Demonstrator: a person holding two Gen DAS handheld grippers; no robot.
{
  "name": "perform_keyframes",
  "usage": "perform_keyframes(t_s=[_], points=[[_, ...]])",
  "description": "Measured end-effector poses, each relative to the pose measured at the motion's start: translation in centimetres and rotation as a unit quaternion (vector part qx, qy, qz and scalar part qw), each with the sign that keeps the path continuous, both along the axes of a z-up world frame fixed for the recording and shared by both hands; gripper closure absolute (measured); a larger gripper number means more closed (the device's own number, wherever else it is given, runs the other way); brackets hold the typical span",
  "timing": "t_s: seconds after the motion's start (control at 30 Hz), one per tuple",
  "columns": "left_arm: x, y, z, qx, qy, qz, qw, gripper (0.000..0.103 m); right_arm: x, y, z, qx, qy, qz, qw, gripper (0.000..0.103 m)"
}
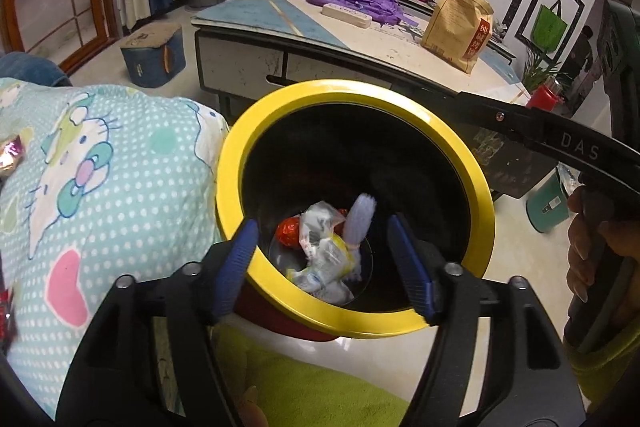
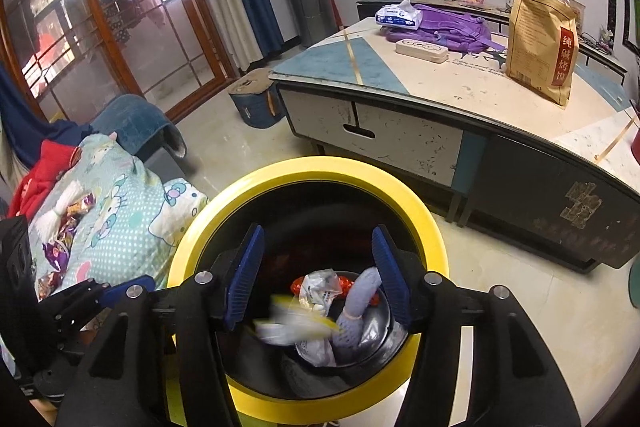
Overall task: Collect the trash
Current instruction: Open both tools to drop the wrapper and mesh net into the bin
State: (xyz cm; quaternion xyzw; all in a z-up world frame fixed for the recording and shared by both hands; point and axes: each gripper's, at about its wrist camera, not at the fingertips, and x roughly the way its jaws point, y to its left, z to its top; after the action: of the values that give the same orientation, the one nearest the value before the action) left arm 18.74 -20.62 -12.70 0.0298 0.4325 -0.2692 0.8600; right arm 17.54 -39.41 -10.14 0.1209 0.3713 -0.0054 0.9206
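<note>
Both claws — left claw and right claw — hang wide and empty over the yellow-rimmed bin, trash inside; remaining wrappers on the bedding could slip off if nudged.

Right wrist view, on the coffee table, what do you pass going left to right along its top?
Tissue pack → cream power strip → purple backpack → tall brown paper bag.
</note>
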Motion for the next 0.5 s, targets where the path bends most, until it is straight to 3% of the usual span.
perform_keyframes(t_s=[0.23,0.5], points=[[-0.2,2.4,1.5,-0.02,-0.004,0.039,0.9991,0.011,-0.2,1.2,0.6,-0.007,-0.009,0.014,1.0,0.038],[-0.8,6.8,4.1,-0.029,-0.027,0.1,0.9942,0.011,-0.7,4.0,2.1,-0.009,-0.033,0.046,0.998,0.029]])
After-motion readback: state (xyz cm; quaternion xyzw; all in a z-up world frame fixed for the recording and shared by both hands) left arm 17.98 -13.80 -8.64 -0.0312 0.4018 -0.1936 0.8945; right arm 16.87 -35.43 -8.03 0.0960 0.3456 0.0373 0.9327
